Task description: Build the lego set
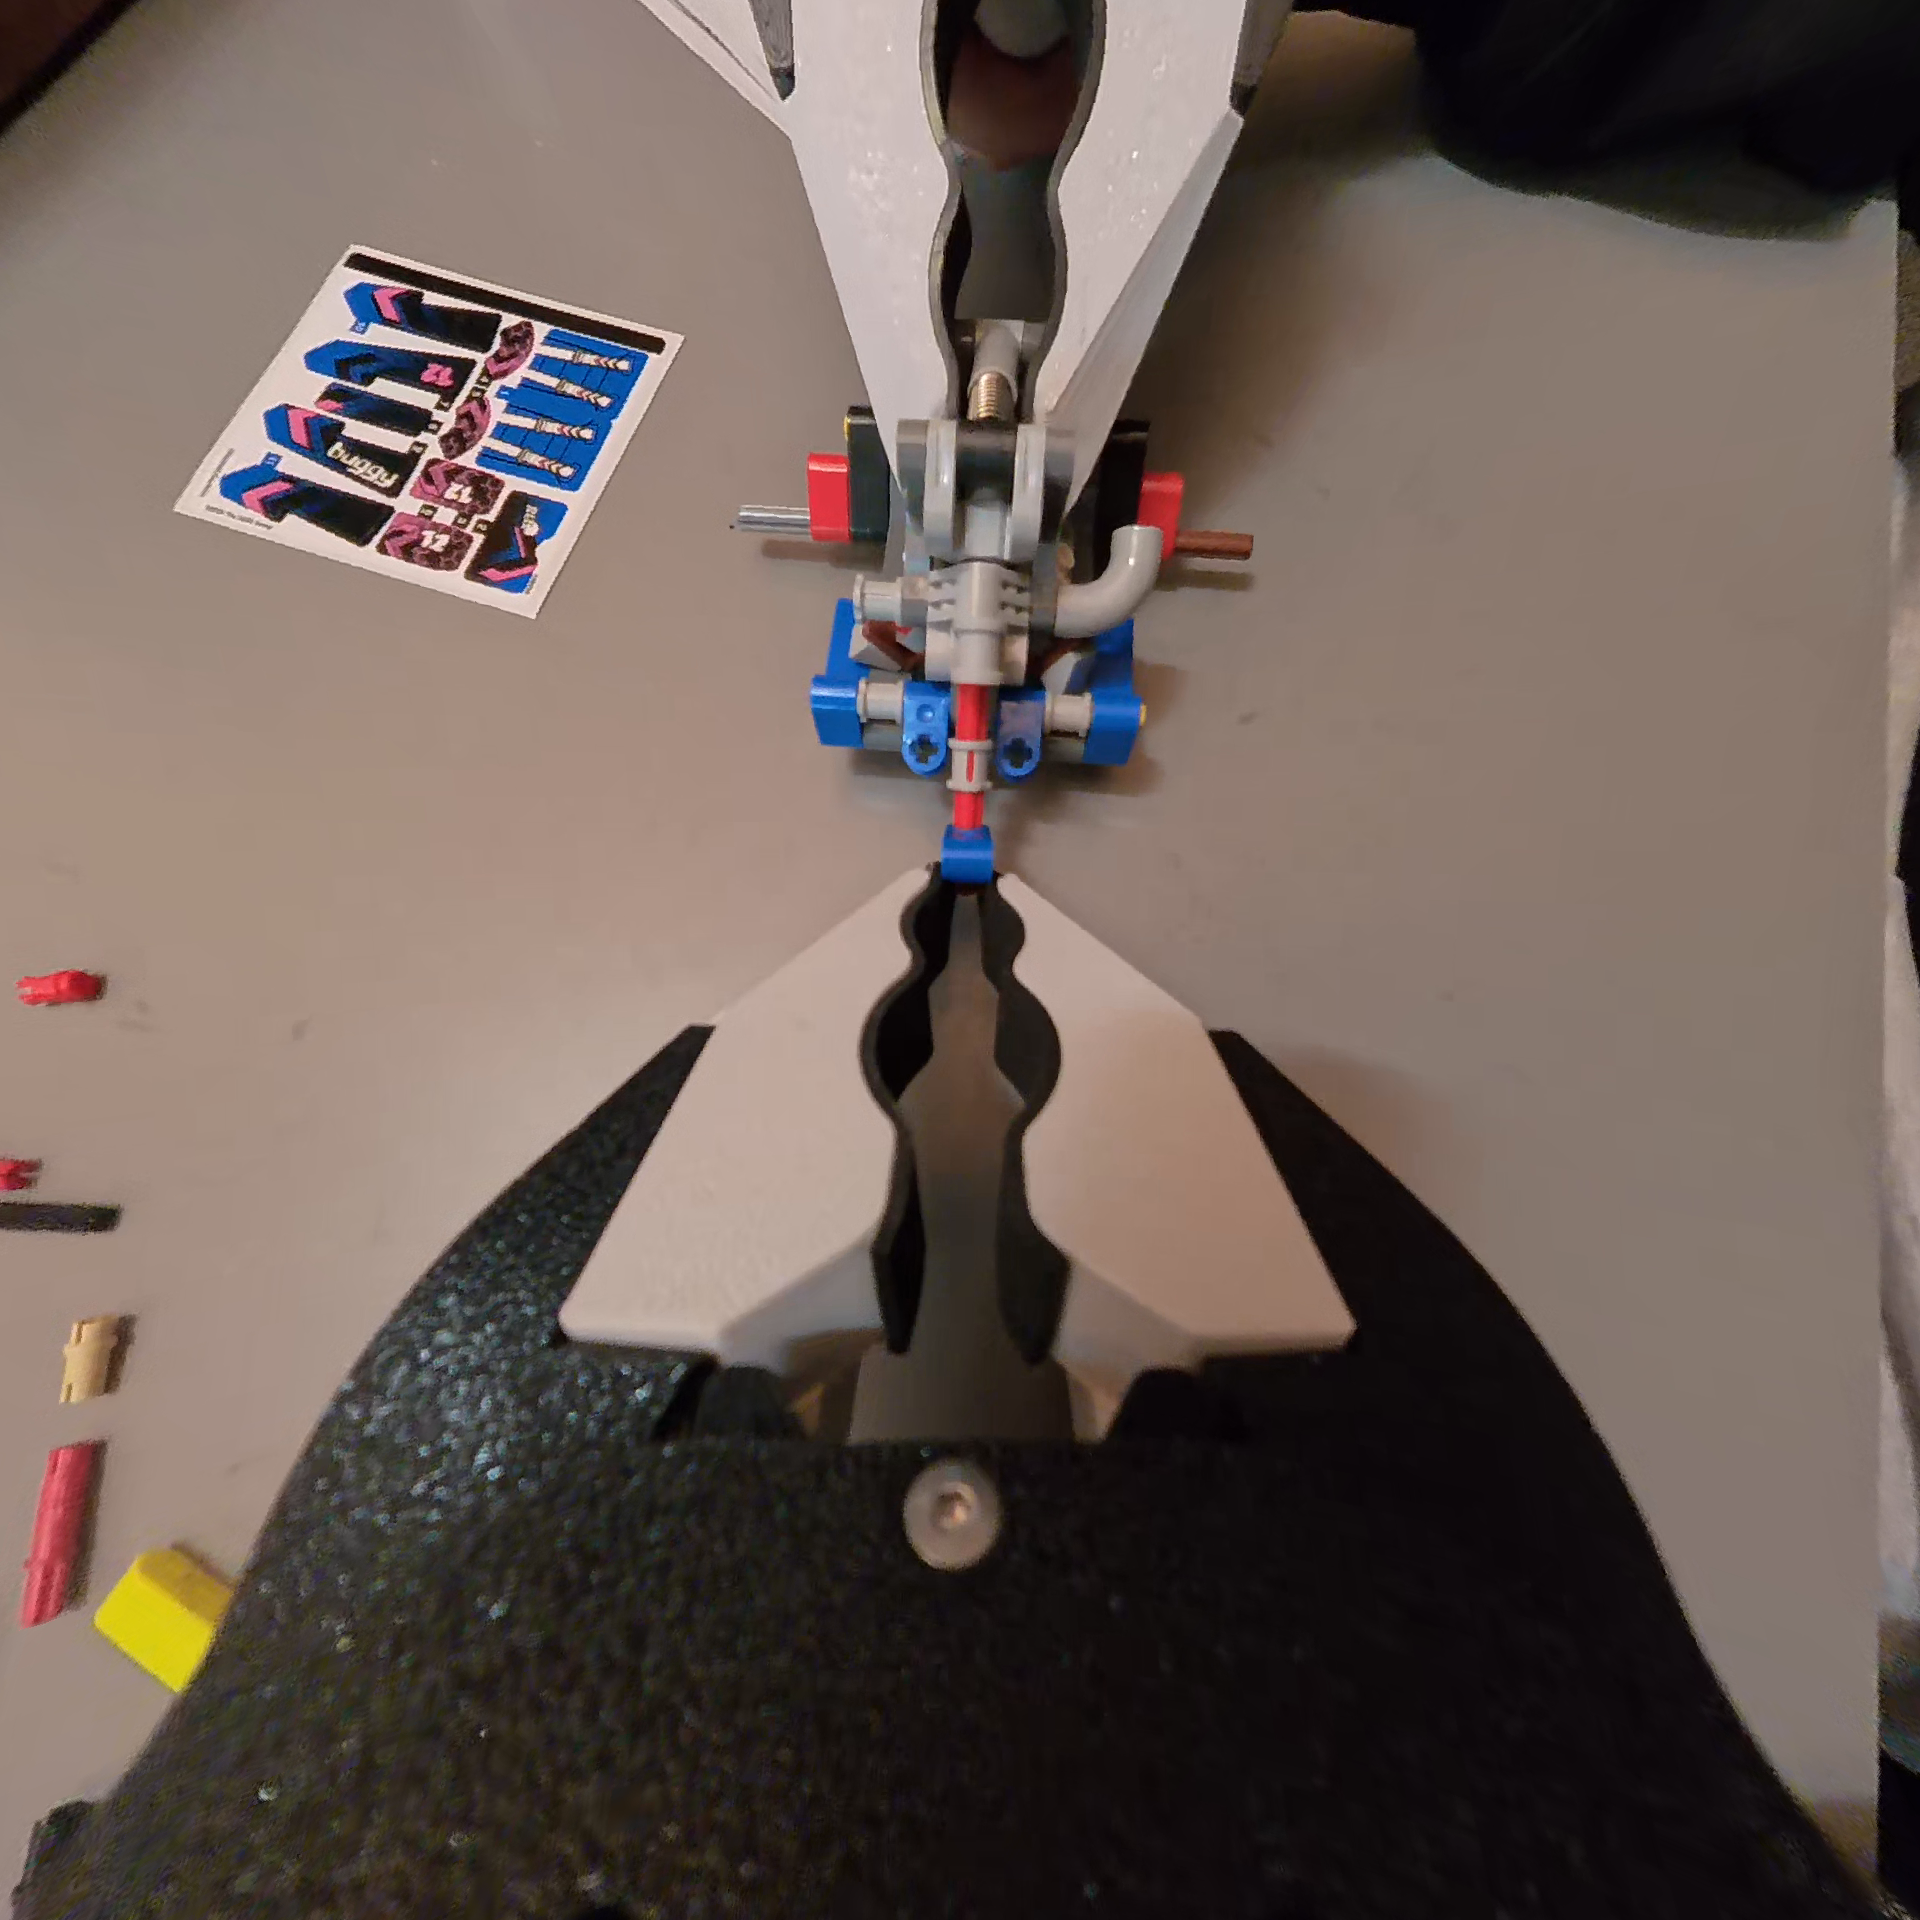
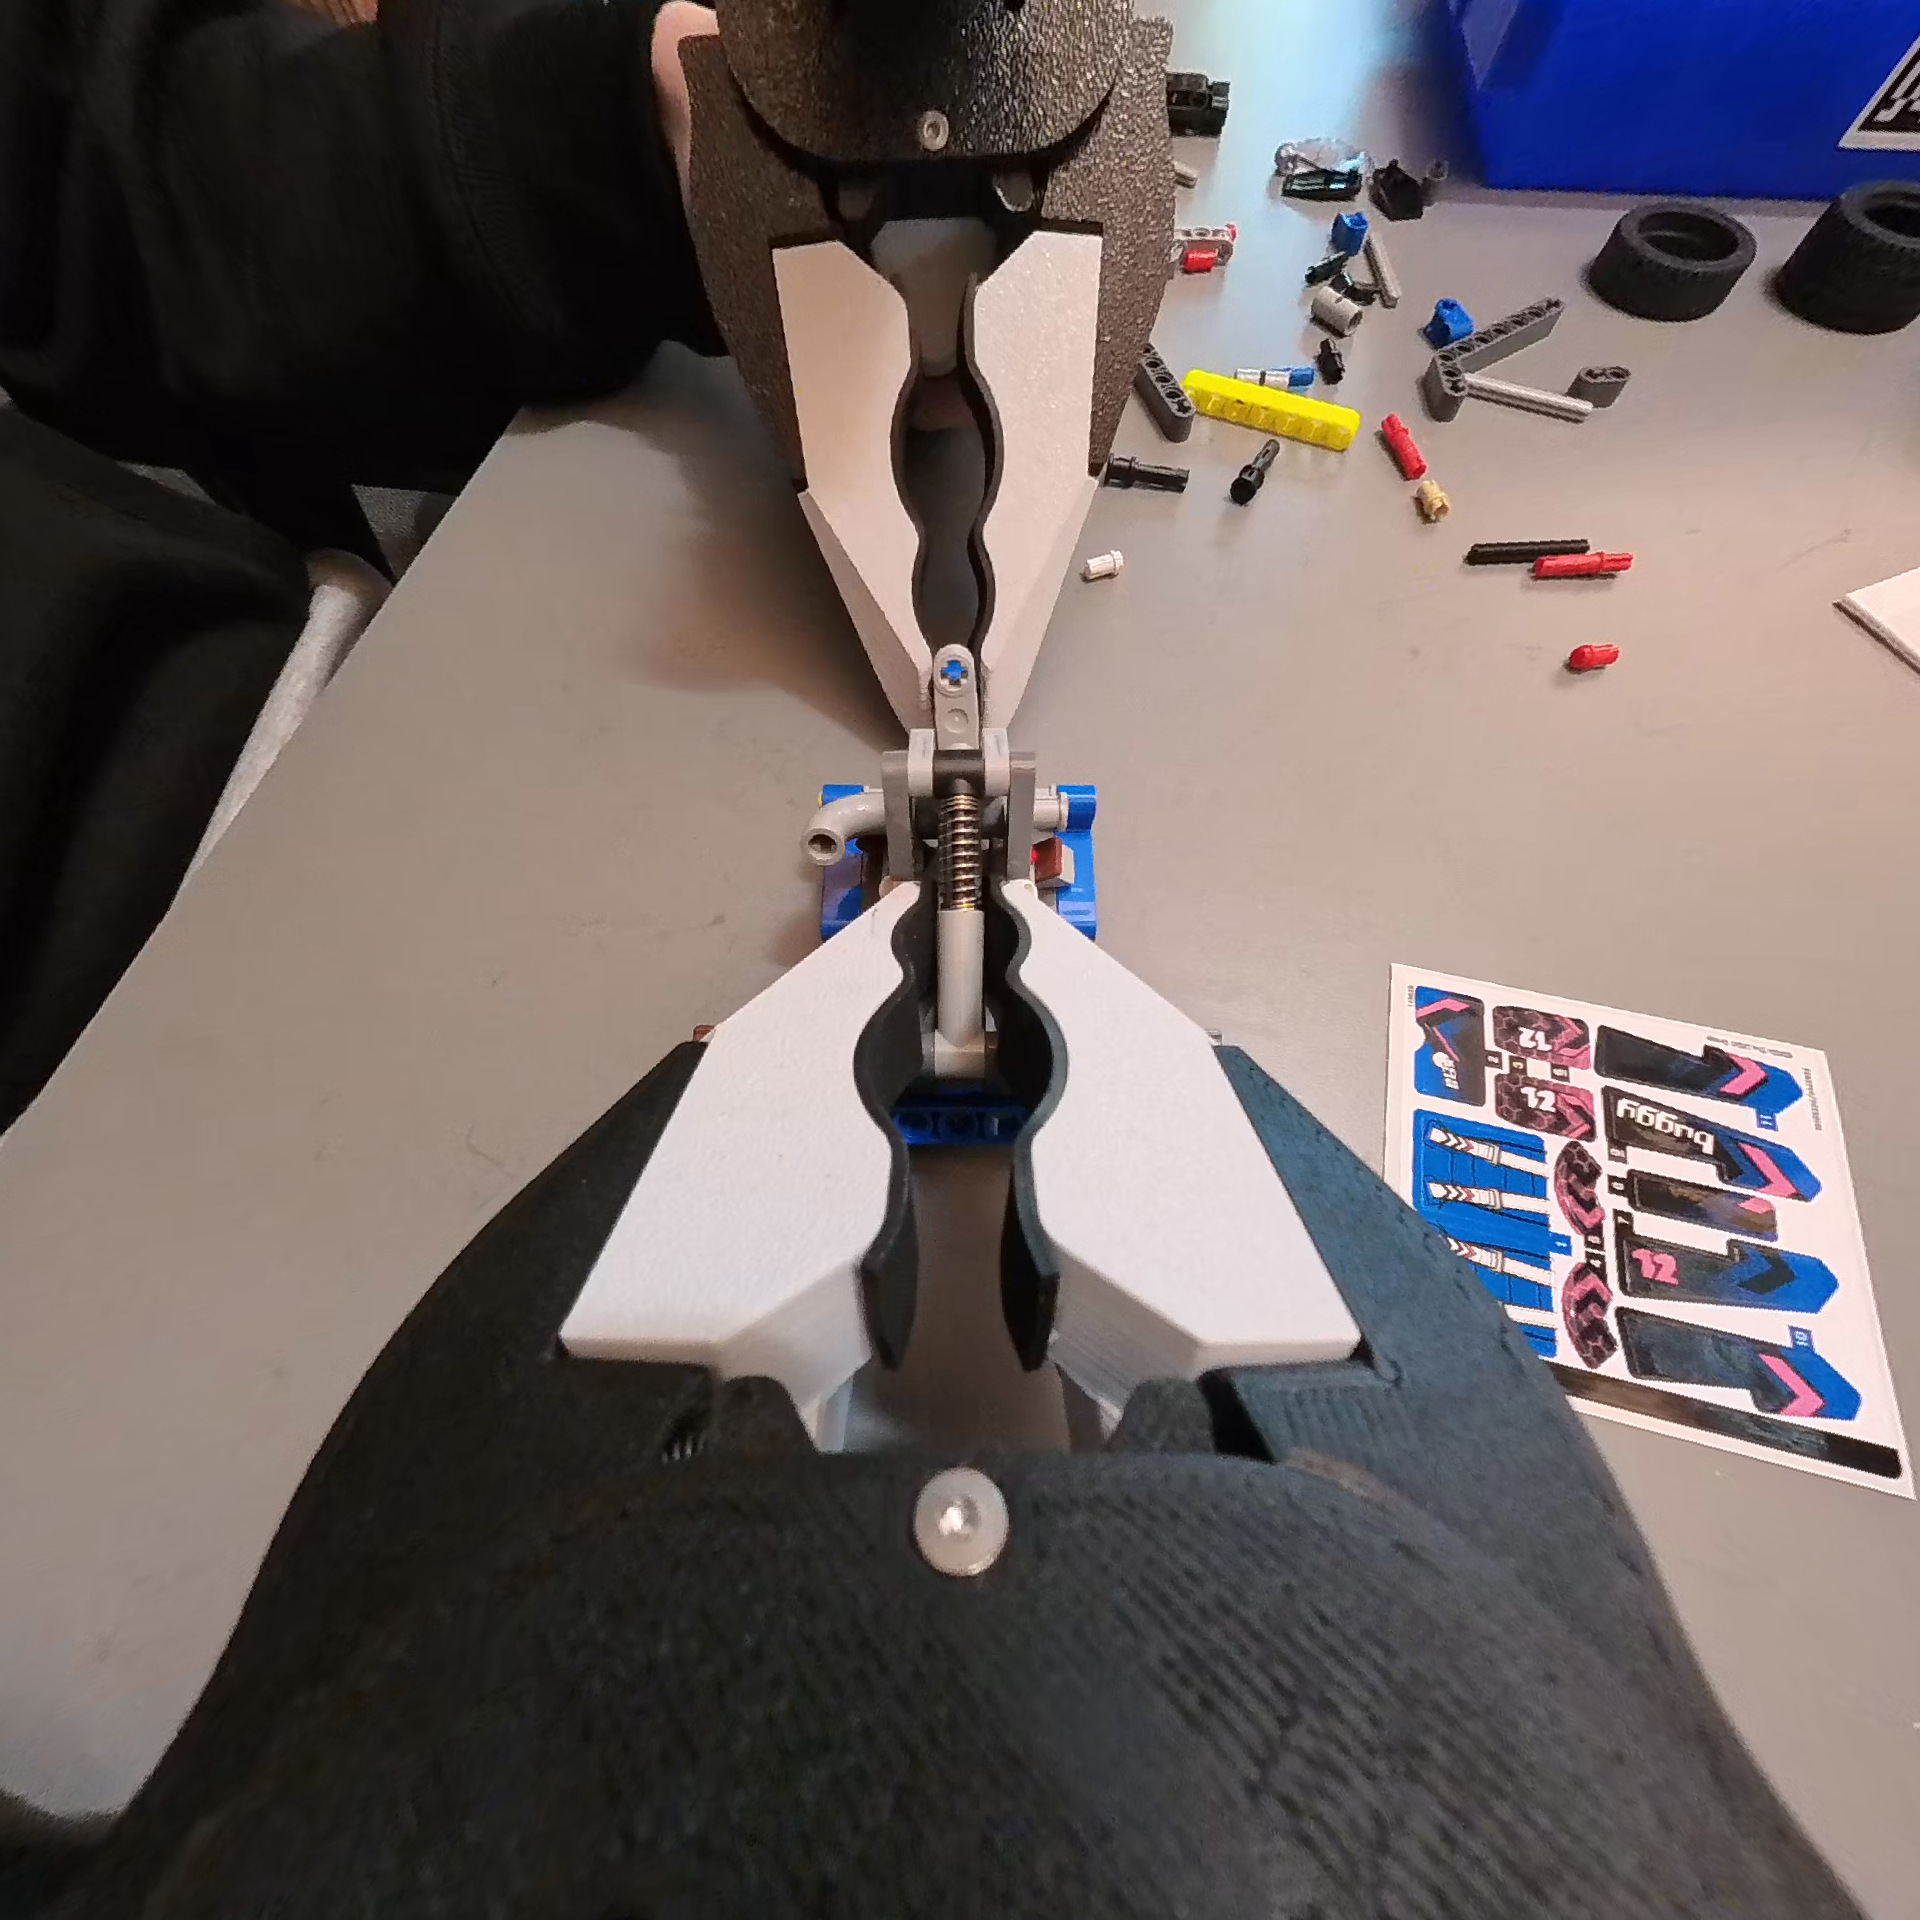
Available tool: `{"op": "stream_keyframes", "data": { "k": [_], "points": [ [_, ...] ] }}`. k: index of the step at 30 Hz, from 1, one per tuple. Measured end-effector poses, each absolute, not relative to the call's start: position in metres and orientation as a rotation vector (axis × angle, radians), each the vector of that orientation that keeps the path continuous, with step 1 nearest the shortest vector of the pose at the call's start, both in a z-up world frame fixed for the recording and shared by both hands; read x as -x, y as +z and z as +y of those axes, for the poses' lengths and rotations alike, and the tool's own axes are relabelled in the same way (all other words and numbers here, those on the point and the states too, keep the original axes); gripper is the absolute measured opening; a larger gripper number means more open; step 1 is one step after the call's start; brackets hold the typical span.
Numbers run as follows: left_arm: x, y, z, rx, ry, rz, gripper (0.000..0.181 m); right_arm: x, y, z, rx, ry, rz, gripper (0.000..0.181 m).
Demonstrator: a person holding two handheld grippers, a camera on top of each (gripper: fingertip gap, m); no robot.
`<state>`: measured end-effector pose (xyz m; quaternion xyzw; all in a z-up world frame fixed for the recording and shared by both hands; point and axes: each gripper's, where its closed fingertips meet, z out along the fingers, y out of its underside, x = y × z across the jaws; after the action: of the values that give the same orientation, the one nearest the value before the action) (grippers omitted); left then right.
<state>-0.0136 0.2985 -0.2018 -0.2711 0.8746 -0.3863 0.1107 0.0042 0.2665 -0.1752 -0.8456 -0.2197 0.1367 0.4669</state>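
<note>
Left gripper (image 1: 966,883): clamped on blue connector (image 1: 966,854) at red axle tip | lego assembly (image 1: 971,665): frame centre, on table (image 1: 1455,831) | right gripper (image 2: 961,904): closed around assembly's grey shock absorber (image 2: 958,935) | sticker sheet (image 1: 431,431): upper left | loose pins (image 1: 62,1527): left edge

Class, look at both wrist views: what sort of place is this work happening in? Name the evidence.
Probably an indoor hobby or work table: a plain grey tabletop strewn with small loose plastic building pieces, two black rubber tyres, and a printed sticker sheet beside the half-built blue and grey model.
</note>
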Motion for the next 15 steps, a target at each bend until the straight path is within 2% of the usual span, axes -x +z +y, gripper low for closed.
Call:
{"op": "stream_keyframes", "data": {
  "k": [15],
  "points": [
    [0.0046,-0.202,0.2892,0.846,-1.141,2.563,0.002,-0.011,-0.1759,0.2628,2.079,0.305,-0.529,0.007]
  ]
}}
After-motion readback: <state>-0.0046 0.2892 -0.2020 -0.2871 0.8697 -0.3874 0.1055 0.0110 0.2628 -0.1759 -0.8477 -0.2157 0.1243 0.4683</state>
